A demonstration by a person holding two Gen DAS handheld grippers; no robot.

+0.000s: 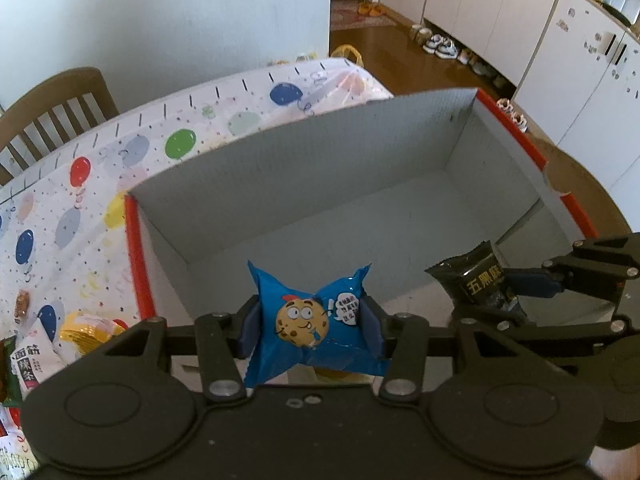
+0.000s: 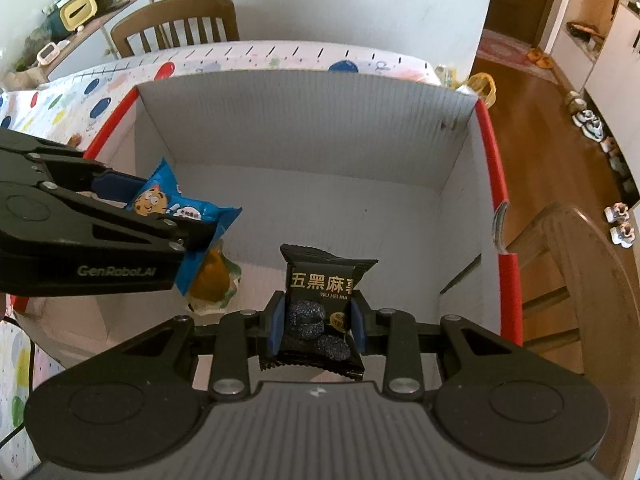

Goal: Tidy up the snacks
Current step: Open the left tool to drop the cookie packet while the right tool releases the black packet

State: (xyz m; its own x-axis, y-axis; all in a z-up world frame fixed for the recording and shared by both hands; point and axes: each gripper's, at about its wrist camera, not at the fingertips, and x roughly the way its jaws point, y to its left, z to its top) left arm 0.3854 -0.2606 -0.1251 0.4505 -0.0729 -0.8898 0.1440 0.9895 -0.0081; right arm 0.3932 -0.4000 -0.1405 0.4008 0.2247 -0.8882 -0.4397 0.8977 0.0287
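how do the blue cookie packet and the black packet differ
The blue cookie packet shows a cartoon cookie; the black packet has gold lettering. Blue is in the left tongs, black in the right tongs. Blue looks wider. Both are sealed, clamped and held over the grey box.

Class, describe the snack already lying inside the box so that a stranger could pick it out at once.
Start at the big red-edged box on the balloon-print tablecloth. On its grey floor, at the near left, lies one orange snack in a clear wrapper. Unlike the blue cookie packet and the black packet, no hand-held gripper holds it.
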